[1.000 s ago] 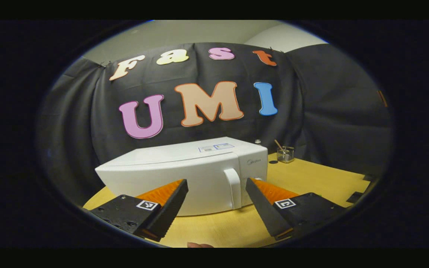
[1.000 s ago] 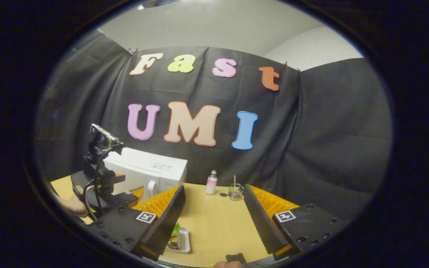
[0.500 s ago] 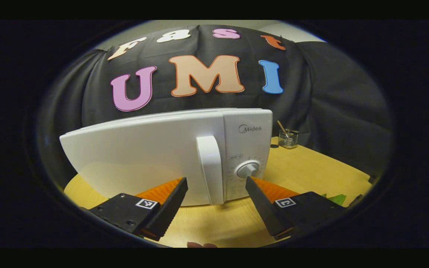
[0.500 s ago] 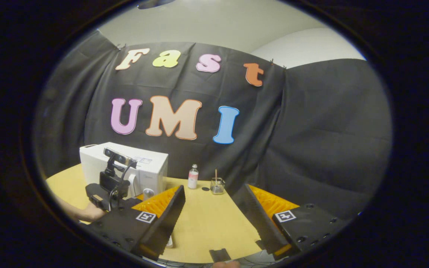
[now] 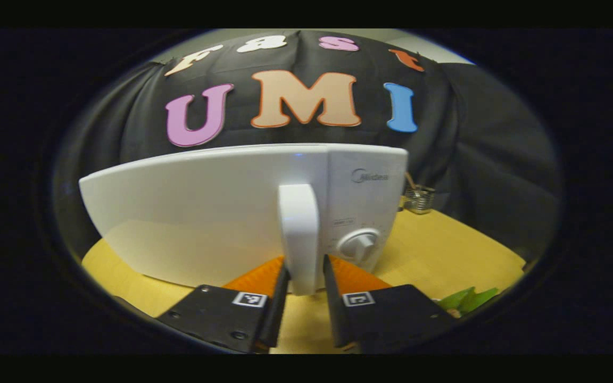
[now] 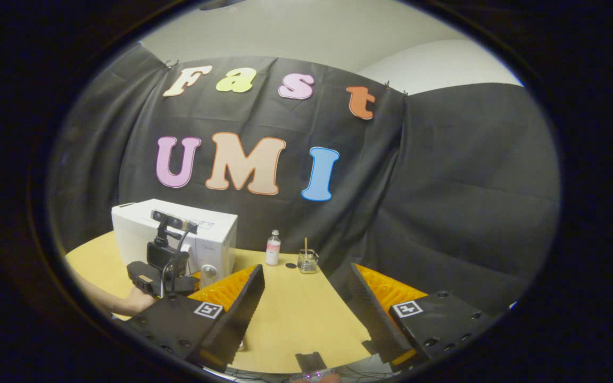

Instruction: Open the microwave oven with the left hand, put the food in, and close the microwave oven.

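The white microwave stands close in front in the left gripper view, door closed. My left gripper is shut on the lower end of its upright white handle, one black finger on each side. The round knob sits just right of the handle. A green leafy piece lies on the table at the lower right. In the right gripper view the microwave is far left, with the left gripper and a hand in front of it. My right gripper is open above the table, holding nothing.
The yellow wooden table runs back to the black cloth wall. A small bottle, a glass jar with a stick and a small dark disc stand at the back. The jar is right of the microwave.
My left gripper moved in to the microwave and went from open to shut around the door handle. The right gripper stayed open and shifted only slightly.
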Demonstrator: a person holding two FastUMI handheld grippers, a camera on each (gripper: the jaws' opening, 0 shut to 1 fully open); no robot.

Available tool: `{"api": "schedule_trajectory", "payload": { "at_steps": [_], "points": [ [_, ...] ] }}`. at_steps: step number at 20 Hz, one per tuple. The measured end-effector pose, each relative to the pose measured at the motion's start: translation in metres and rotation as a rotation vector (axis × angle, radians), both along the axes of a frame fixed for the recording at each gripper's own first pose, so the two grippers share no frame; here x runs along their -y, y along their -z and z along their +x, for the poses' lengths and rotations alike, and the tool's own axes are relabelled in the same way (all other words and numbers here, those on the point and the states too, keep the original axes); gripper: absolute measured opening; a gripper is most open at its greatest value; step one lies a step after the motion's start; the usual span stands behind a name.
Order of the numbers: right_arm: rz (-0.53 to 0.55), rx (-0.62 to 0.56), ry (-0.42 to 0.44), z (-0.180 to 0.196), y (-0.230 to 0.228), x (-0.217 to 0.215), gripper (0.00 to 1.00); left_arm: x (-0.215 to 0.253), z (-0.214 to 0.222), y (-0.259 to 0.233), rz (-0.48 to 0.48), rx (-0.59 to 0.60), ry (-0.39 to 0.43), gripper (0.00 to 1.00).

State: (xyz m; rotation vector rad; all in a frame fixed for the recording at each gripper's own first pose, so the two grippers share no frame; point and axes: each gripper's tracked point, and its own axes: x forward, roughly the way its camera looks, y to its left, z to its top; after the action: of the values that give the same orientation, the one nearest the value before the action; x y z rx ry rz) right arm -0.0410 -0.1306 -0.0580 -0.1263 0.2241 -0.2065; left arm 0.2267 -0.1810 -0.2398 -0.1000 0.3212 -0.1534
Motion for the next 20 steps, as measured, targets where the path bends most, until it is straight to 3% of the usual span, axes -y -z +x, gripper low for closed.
{"api": "schedule_trajectory", "payload": {
  "at_steps": [1,4,8,11,12,15,18,20],
  "points": [
    [-0.001,-0.002,0.002,0.000,0.000,0.001,0.99,0.004,0.008,0.003,0.006,0.005,-0.001,0.31],
    [0.006,0.004,0.003,-0.001,-0.001,0.000,0.99,0.006,0.008,0.004,0.061,0.002,0.052,0.20],
    [0.018,0.015,-0.004,0.002,-0.001,-0.003,0.97,0.004,0.006,0.003,0.032,-0.006,0.077,0.06],
    [0.034,0.021,-0.018,0.005,0.001,-0.010,0.99,0.005,0.001,0.004,0.014,-0.060,0.112,0.07],
    [0.036,0.027,-0.023,0.007,0.000,-0.011,0.97,0.005,-0.015,0.013,0.010,-0.121,0.126,0.06],
    [0.043,0.049,-0.029,0.015,-0.002,-0.015,0.97,-0.011,-0.076,0.002,0.070,-0.038,0.186,0.06],
    [0.080,0.054,-0.048,0.026,0.002,-0.027,0.99,-0.047,-0.141,0.008,-0.011,-0.070,0.201,0.05],
    [0.104,0.053,-0.083,0.035,0.006,-0.042,0.97,-0.066,-0.174,0.011,-0.006,-0.093,0.200,0.06]
  ]
}}
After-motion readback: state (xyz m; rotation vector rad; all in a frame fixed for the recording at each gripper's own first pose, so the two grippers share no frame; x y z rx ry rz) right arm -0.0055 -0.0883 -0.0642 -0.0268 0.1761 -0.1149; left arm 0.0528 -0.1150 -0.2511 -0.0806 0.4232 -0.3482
